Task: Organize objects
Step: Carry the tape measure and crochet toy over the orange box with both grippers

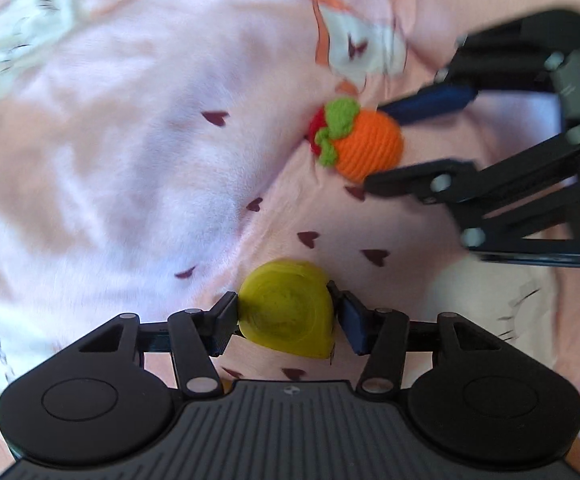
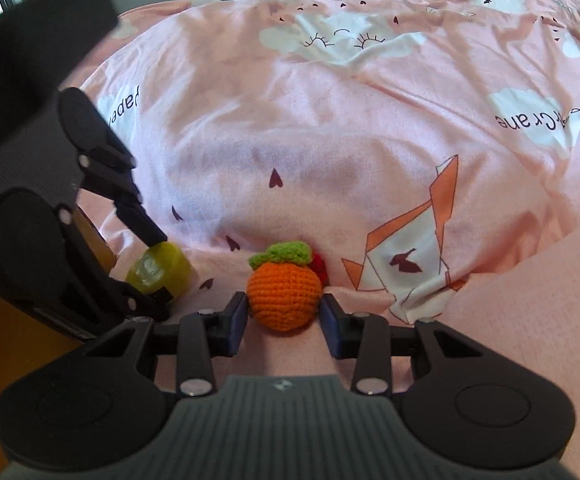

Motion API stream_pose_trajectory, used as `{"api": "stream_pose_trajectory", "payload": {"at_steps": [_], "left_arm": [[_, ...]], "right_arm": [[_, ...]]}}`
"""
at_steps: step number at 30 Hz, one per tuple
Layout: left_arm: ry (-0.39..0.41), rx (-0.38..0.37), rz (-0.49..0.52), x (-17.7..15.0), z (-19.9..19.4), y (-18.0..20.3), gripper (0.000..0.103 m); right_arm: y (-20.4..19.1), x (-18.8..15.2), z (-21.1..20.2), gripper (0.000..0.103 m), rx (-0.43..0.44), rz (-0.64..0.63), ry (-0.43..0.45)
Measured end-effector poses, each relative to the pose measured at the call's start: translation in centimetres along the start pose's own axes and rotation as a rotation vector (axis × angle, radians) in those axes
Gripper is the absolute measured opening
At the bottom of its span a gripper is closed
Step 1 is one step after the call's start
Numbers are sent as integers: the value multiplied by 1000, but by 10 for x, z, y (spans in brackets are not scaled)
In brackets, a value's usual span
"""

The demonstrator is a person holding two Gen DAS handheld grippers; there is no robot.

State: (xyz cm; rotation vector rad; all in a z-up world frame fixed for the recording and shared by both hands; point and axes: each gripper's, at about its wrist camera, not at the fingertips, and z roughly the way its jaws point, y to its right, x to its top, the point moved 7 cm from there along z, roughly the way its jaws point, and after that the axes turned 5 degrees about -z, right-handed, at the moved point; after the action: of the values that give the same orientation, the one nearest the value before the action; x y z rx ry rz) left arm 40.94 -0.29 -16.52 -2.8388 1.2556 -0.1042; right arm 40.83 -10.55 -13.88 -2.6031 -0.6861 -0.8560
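Note:
A yellow-green plastic piece sits between the fingers of my left gripper on the pink bed cover; both pads touch its sides. It also shows in the right wrist view. An orange crocheted fruit with a green top sits between the fingers of my right gripper, pads touching or nearly touching it. It also shows in the left wrist view, with my right gripper around it. A red crocheted thing lies just behind it, mostly hidden.
The pink bed cover with clouds, hearts and an origami crane print rises in a soft mound behind both objects. A brown wooden edge shows at the left behind the left gripper.

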Motion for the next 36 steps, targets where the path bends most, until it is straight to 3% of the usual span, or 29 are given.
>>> {"api": "stream_pose_trajectory", "payload": {"at_steps": [5, 10, 15, 21, 27, 36], "left_arm": [[141, -3, -88, -22, -65, 5, 62], [259, 6, -184, -51, -135, 16, 62], [284, 2, -264, -65, -165, 56, 62], [220, 36, -331, -134, -176, 93, 62], [159, 42, -372, -189, -159, 108, 62], [107, 16, -285, -216, -126, 113, 62]], "right_arm": [[-7, 6, -18, 41, 7, -19, 57], [-24, 15, -56, 41, 47, -51, 172], [-55, 14, -110, 41, 141, -81, 276], [-124, 5, -169, 40, 317, -215, 328], [-198, -15, -181, 40, 422, -425, 211], [-235, -40, -118, 38, 344, -609, -81]]}}
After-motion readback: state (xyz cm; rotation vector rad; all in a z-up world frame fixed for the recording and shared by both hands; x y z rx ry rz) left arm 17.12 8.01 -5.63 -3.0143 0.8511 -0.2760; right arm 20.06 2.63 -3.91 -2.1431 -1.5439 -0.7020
